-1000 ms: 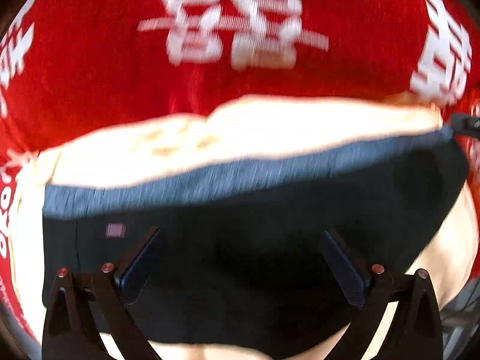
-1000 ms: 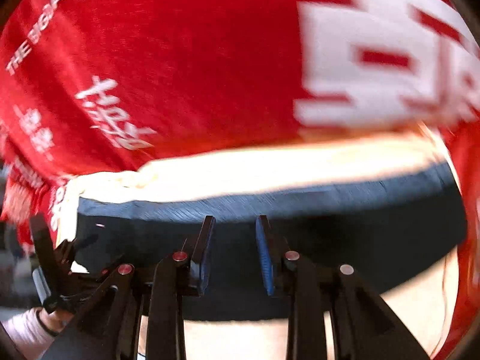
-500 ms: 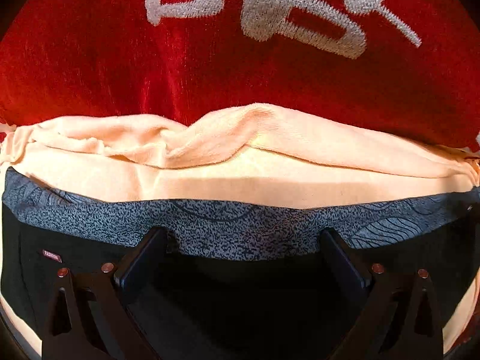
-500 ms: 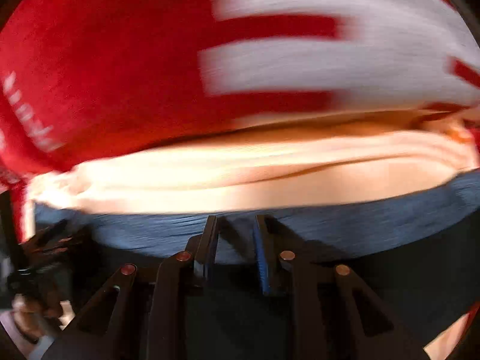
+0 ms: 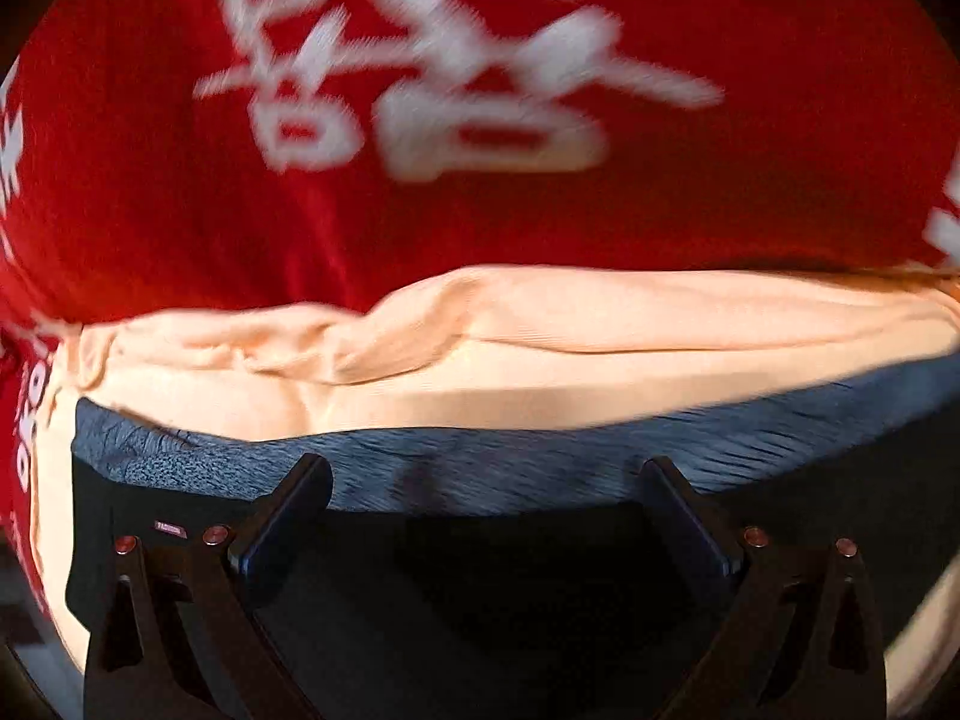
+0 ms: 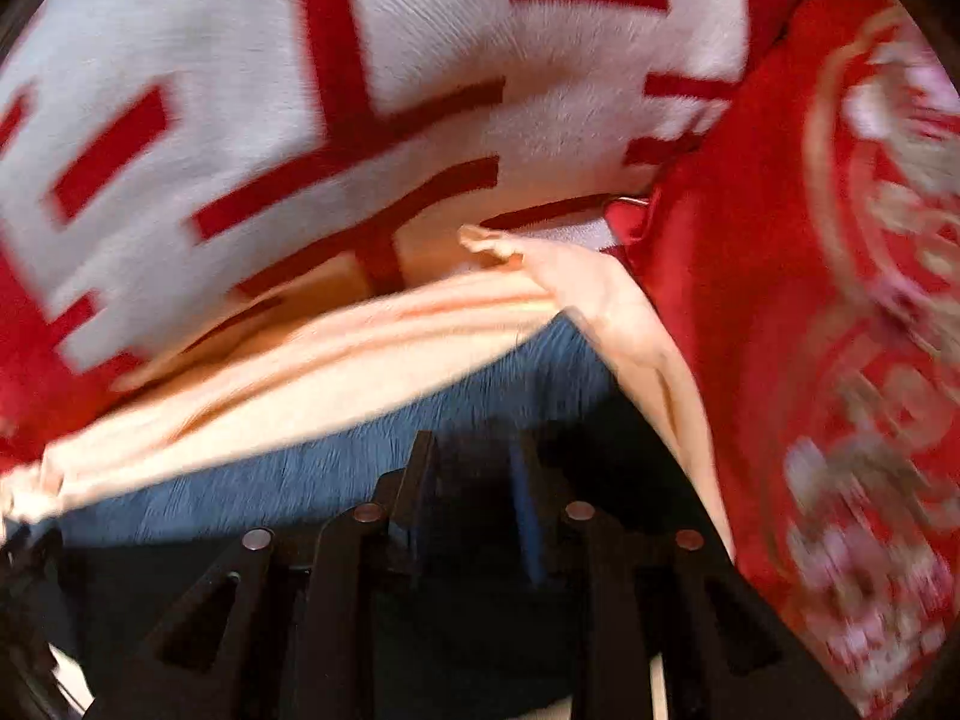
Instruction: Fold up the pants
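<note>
Black pants (image 5: 480,588) with a speckled grey waistband (image 5: 180,450) lie flat on a peach cloth (image 5: 540,360). My left gripper (image 5: 483,474) hovers over the waistband's left part, pointing steeply down, open wide with nothing between its fingers. In the right wrist view the grey waistband (image 6: 300,468) ends by a turned-up corner of the peach cloth (image 6: 600,300). My right gripper (image 6: 471,462) sits over the dark fabric there. Its jaws stand a narrow gap apart and are opening; I see no fabric pinched between them. Both views are blurred by motion.
A red blanket (image 5: 750,210) with large white characters (image 6: 420,60) lies under everything and fills the far side. A second red fabric with a round pale emblem (image 6: 840,330) borders the peach cloth on the right.
Both views slid along the waistband. The right one now shows the garment's right end and the emblem fabric. The right jaws look slightly wider; the left stays wide open.
</note>
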`<state>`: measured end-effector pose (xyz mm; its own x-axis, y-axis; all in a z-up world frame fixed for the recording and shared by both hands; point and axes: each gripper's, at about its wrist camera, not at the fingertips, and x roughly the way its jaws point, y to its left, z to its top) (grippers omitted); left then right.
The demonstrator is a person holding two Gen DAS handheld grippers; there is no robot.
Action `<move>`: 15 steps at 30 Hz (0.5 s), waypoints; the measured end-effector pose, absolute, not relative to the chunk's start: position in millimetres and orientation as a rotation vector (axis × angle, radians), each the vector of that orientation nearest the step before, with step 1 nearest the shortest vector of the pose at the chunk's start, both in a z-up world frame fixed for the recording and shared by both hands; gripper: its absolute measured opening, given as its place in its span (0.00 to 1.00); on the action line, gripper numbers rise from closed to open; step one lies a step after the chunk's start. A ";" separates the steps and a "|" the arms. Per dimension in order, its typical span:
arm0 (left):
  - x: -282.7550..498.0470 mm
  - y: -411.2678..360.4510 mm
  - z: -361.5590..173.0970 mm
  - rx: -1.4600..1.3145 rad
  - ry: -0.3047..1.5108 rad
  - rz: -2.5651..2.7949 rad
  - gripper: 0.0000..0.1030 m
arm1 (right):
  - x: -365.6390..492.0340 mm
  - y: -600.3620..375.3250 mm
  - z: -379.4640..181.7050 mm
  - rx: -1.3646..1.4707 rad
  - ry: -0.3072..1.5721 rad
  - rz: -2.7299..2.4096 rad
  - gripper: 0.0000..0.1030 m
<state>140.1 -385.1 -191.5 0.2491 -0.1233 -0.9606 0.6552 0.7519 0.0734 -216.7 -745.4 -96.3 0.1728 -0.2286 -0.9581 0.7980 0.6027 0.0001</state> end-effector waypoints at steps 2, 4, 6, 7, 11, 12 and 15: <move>120.0 -396.4 -183.6 0.524 1.223 -0.615 1.00 | -233.0 -729.0 -91.7 0.626 1.179 -0.769 0.36; 93.7 -412.0 -183.1 0.527 1.246 -0.669 1.00 | -248.9 -716.4 -92.9 0.675 1.187 -0.748 0.36; 68.3 -426.3 -191.6 0.531 1.276 -0.705 1.00 | -273.6 -714.9 -94.5 0.720 1.176 -0.788 0.36; 59.5 -431.6 -198.9 0.538 1.290 -0.713 1.00 | -286.3 -720.8 -94.8 0.755 1.154 -0.840 0.36; 30.2 -454.7 -223.7 0.584 1.323 -0.715 1.00 | -288.1 -742.2 -103.5 0.869 1.083 -0.972 0.36; 27.2 -456.5 -226.8 0.592 1.314 -0.707 1.00 | -293.8 -745.7 -107.0 0.899 1.074 -0.995 0.36; 25.6 -459.0 -227.5 0.579 1.298 -0.716 1.00 | -303.7 -749.9 -106.4 0.965 1.054 -1.045 0.36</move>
